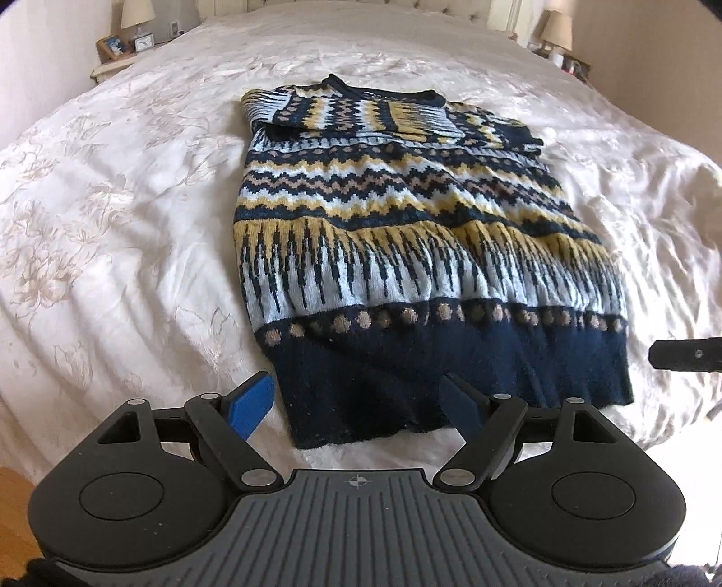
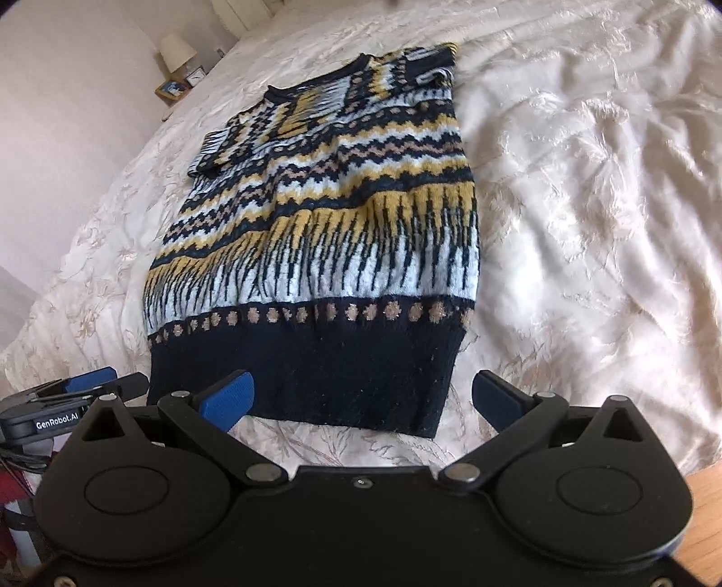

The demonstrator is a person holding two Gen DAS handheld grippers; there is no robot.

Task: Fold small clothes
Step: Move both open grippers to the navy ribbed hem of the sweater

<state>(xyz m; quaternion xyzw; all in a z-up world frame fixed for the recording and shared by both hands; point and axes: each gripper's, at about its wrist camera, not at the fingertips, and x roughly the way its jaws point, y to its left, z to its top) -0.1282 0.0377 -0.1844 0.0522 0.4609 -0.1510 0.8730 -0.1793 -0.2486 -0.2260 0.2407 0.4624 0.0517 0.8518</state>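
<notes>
A navy, yellow and pale blue patterned knitted sweater (image 1: 406, 235) (image 2: 334, 235) lies flat on the bed, its sleeves folded in across the chest and its navy hem nearest me. My left gripper (image 1: 361, 402) stands open just above the hem's left corner, its blue pads (image 1: 252, 404) wide apart with only the hem below them. In the right wrist view my right gripper (image 2: 361, 399) is open too, spanning the hem's right part, nothing pinched. The left gripper (image 2: 76, 397) shows at that view's left edge.
A cream floral bedspread (image 1: 113, 225) covers the bed all around the sweater. Bedside tables with lamps (image 1: 135, 13) (image 2: 177, 52), a clock and a framed picture stand at the far end. Wooden floor (image 2: 704, 496) shows at the near bed edge.
</notes>
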